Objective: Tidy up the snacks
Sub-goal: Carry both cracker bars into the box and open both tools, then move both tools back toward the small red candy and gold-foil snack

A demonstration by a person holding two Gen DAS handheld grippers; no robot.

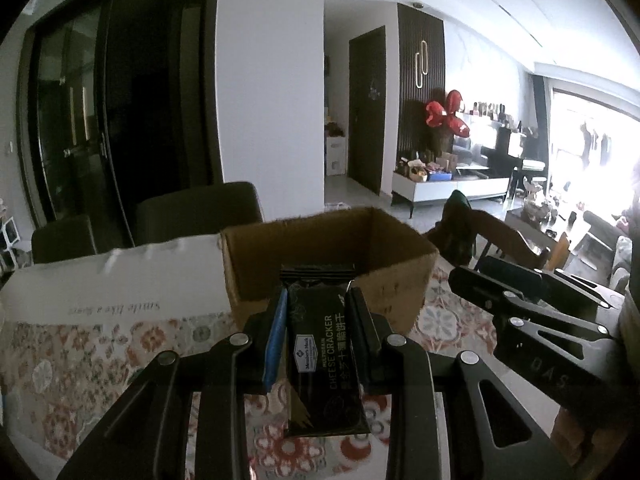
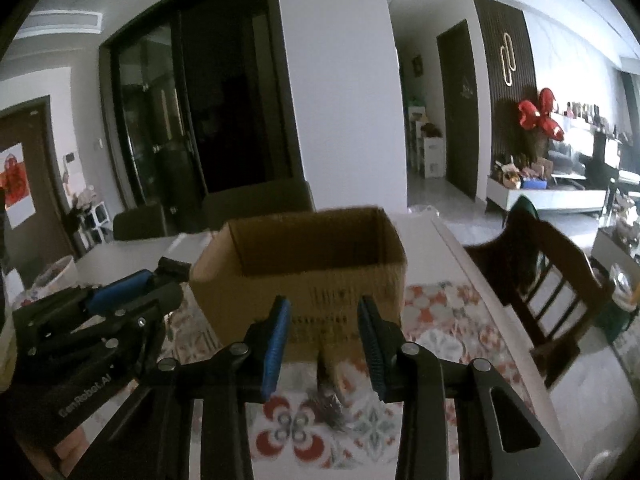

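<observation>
My left gripper [image 1: 317, 312] is shut on a black cheese cracker packet [image 1: 322, 360] and holds it upright above the patterned tablecloth, just in front of an open brown cardboard box [image 1: 396, 280]. My right gripper [image 2: 325, 328] is open and empty, close to the front wall of the same box [image 2: 320, 296]. A small dark wrapped snack [image 2: 328, 404] lies on the cloth just below the right gripper's fingers. The left gripper also shows at the left of the right wrist view [image 2: 120, 300], and the right gripper at the right of the left wrist view [image 1: 532, 312].
A white bag with script lettering [image 1: 120, 284] stands left of the box. Dark chairs [image 1: 200, 208] stand behind the table, and a wooden chair [image 2: 552, 272] at its right side. The floral tablecloth [image 2: 452, 320] covers the table.
</observation>
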